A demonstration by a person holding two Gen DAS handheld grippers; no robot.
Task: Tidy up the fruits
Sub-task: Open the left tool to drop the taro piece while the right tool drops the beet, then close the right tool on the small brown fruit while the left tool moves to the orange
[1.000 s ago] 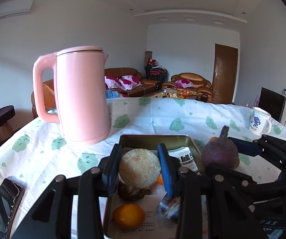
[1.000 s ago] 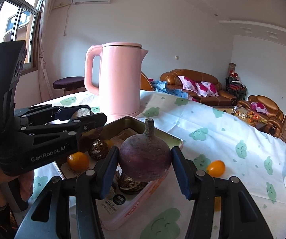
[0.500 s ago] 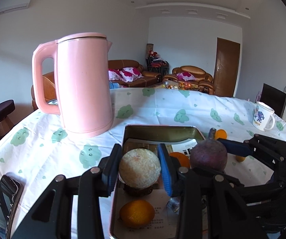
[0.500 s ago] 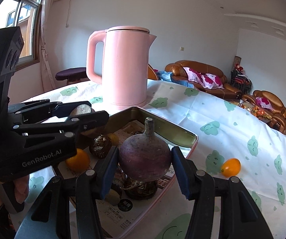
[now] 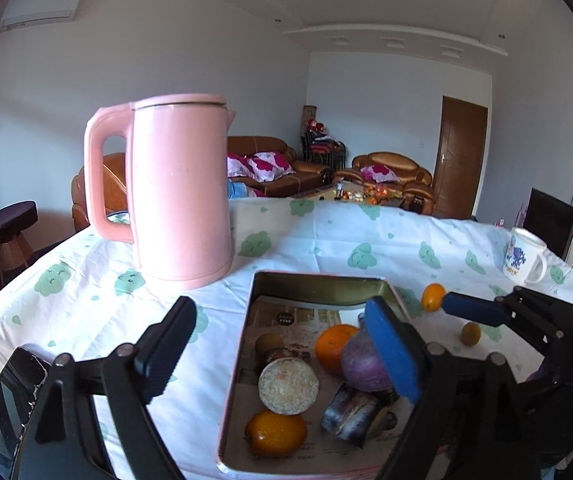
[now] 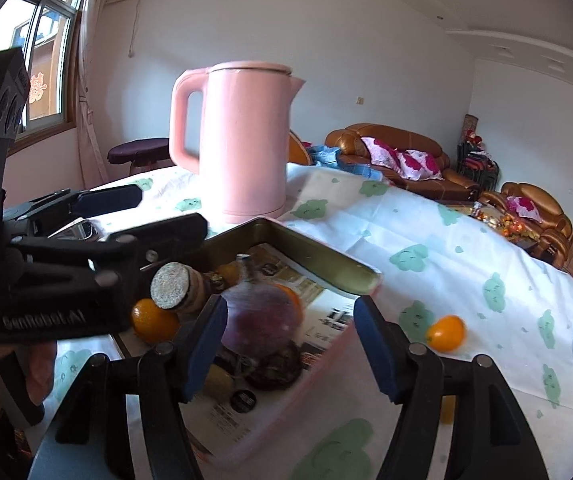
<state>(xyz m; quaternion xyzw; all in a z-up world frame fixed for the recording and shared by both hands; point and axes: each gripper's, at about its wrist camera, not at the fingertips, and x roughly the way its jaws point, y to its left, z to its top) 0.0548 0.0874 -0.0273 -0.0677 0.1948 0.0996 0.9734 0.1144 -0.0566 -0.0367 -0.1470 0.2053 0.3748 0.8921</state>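
A pink-rimmed metal tray [image 5: 318, 280] holds several fruits. My left gripper [image 5: 280, 348] hangs over it, its jaws opening wide with nothing between the pads. Below it in the tray lies a round beige-faced fruit [image 5: 288, 386], between two oranges [image 5: 276, 432]. My right gripper [image 6: 292, 346] is also opening. A blurred purple round fruit [image 6: 260, 320] sits low between its pads, clear of the right pad, resting on the tray's contents. In the left wrist view the purple fruit [image 5: 364, 364] lies beside the beige one.
A tall pink kettle [image 5: 182, 196] stands just behind the tray. A small orange [image 6: 446, 332] and a small greenish fruit [image 5: 470, 334] lie on the tablecloth right of the tray. A mug [image 5: 524, 256] stands far right, a phone [image 5: 6, 400] near left.
Both grippers went from shut to open. The beige fruit left the left jaws and lies in the tray. The purple fruit slipped down from the right jaws into the tray.
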